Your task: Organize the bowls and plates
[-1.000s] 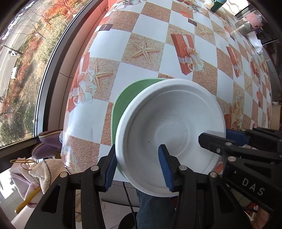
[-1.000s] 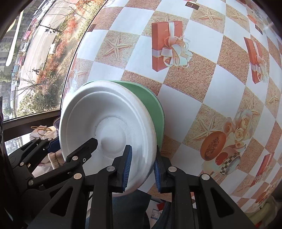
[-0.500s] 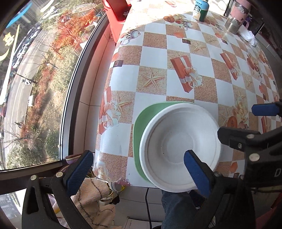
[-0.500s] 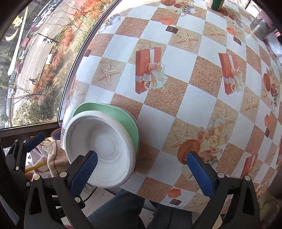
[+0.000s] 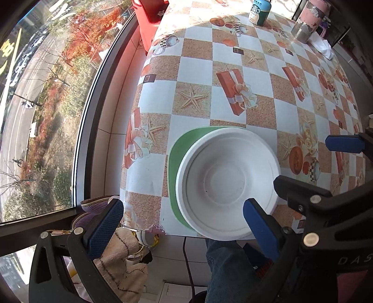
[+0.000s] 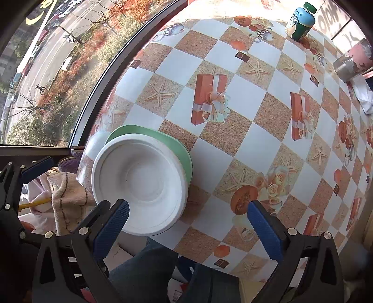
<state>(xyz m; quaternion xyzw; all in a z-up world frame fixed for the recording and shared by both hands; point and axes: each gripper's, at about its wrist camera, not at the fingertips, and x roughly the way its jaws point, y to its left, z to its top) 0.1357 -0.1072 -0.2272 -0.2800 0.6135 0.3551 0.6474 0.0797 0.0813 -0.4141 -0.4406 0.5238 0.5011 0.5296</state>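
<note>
A white bowl (image 5: pixel 223 184) (image 6: pixel 142 184) sits inside a green plate (image 5: pixel 179 158) (image 6: pixel 172 142) at the near left corner of the checked table (image 5: pixel 233 56). The bowl's near rim hangs slightly past the table edge. My left gripper (image 5: pixel 183 205) hovers above the stack, open wide, its blue pads touching nothing. Just to the right of the bowl, my right gripper (image 6: pixel 187 205) is also open and empty. The right gripper's blue pad (image 5: pixel 342 144) shows at the right in the left wrist view.
A green-capped bottle (image 6: pixel 300 21), a pink and grey tumbler (image 6: pixel 354 60) and a white tissue (image 6: pixel 363 93) stand at the table's far side. A red box (image 5: pixel 149 18) is by the window. A towel (image 5: pixel 121 256) and a person's jeans leg (image 5: pixel 223 268) lie below the edge.
Both grippers were closed on the white bowl's rim; they opened wide, let it go and rose. The bowl stays on the green plate.
</note>
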